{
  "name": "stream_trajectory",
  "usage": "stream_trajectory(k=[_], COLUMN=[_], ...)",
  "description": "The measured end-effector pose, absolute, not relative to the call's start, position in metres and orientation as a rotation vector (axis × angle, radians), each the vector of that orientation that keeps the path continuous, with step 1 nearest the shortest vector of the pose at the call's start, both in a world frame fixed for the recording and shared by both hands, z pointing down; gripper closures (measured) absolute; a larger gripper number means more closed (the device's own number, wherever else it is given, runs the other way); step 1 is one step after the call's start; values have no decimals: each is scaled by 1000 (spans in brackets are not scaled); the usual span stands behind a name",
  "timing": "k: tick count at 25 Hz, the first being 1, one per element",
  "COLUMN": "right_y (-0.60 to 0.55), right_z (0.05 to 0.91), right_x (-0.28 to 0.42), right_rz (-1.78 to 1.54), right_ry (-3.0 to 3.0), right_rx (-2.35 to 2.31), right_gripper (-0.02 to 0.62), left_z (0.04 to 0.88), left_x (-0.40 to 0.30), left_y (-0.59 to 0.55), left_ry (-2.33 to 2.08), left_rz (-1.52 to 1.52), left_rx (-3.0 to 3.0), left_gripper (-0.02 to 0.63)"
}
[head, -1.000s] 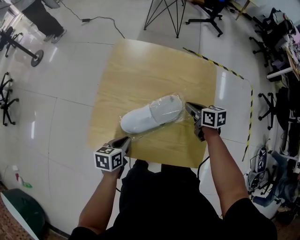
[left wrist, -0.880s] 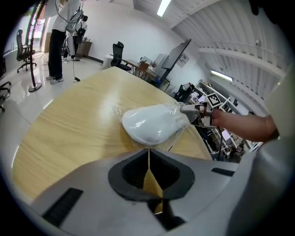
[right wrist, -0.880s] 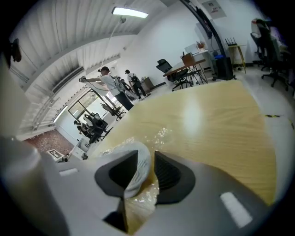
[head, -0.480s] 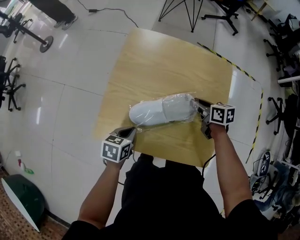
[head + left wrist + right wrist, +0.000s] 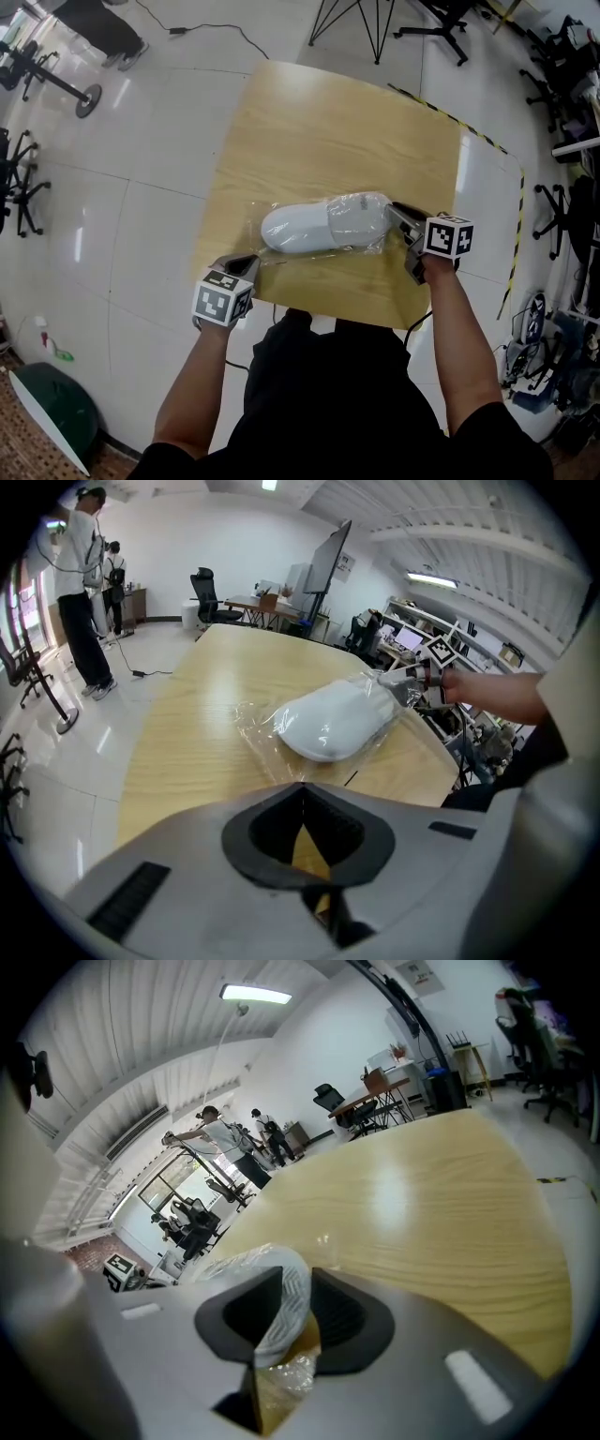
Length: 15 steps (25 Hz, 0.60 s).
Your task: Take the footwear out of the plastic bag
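- While the white slipper (image 5: 319,225) lies wrapped in its clear plastic bag (image 5: 266,260) toward the near side of the wooden table (image 5: 319,122), a person works at the package from both ends with a pair of hand-held tongs.
- The right gripper (image 5: 395,211) has just been closing and clamps the end of the slipper nearest it through the film, with a pad against either side.
- The left gripper (image 5: 244,266) has its jaws fully together at the bag's near-left corner. No film can be made out between them, so a pinch of plastic is possible but not confirmed.
- The main risk is that the right tongs hold shoe and bag together. Drawing the hands apart would then likely drag the whole package along rather than free the footwear.
- If the left jaws have closed on nothing, or on only a sliver of film, the bag could slip away or tear at the corner under a pull.
- A hard tug toward the person could also carry the package off the table's near edge.
- Only the head view shows both tongs and the bag's full length.
- Only the right gripper view shows the textured sole wedged between its jaws, with crumpled film beneath.
- Only the left gripper view shows loose film spread ahead of its closed jaws.
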State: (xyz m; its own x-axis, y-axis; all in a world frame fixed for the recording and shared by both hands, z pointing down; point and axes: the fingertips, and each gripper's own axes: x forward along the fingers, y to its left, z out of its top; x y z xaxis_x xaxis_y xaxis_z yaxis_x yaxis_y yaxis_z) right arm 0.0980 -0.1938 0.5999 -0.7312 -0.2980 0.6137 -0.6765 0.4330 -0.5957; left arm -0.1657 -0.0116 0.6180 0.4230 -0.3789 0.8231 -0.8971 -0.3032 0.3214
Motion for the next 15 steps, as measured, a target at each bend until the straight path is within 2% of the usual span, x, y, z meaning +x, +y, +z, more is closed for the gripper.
stream_trajectory(k=[11,15], right_y=[-174,-140], right_z=[595,579], right_x=[104,97], right_rz=[1192,1074], right_ry=[-2266,-2256], right_rx=[847,771], right_gripper=[503,430], left_z=[622,619], left_x=[-206,-221], left_y=[-5,-14], left_ry=[-1147,-1197], left_rz=[976,936], left_rx=[1867,1847], left_gripper=[600,598])
